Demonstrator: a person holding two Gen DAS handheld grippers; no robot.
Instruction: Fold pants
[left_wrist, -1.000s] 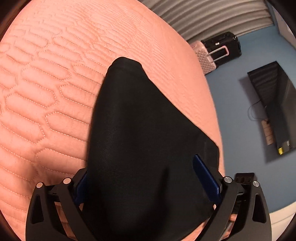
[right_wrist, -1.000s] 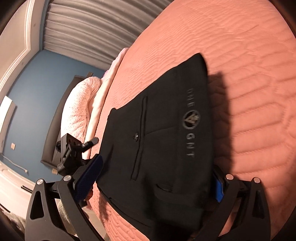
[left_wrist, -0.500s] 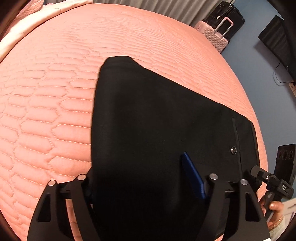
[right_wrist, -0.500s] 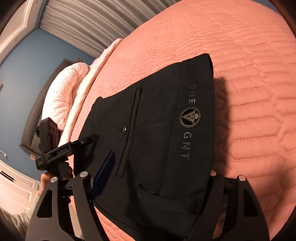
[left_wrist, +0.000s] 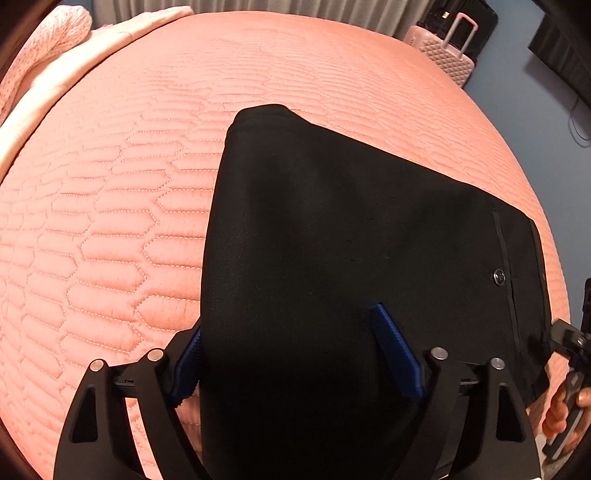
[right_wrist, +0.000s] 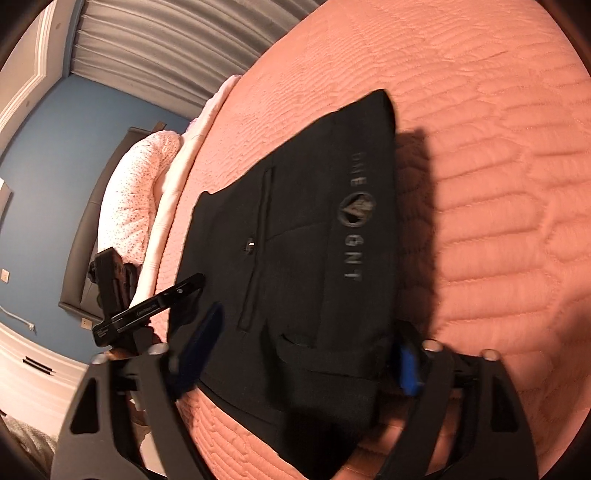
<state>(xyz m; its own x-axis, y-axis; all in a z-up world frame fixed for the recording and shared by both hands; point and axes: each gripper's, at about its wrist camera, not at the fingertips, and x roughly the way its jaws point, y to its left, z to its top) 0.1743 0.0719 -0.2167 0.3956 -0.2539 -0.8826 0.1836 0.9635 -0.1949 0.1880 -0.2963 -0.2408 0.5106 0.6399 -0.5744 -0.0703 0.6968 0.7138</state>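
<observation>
Black pants (left_wrist: 332, 229) lie folded into a compact stack on the pink quilted bed (left_wrist: 110, 206), waistband logo up in the right view. The left hand-held gripper (left_wrist: 295, 354) has its blue pads spread wide, with cloth draped between them; whether it grips anything, I cannot tell. The right hand-held gripper (right_wrist: 303, 354) is likewise wide apart astride the near edge of the pants (right_wrist: 295, 240). The risk, to my eye: pulling away with cloth snagged on a pad could drag the top layer and undo the fold.
</observation>
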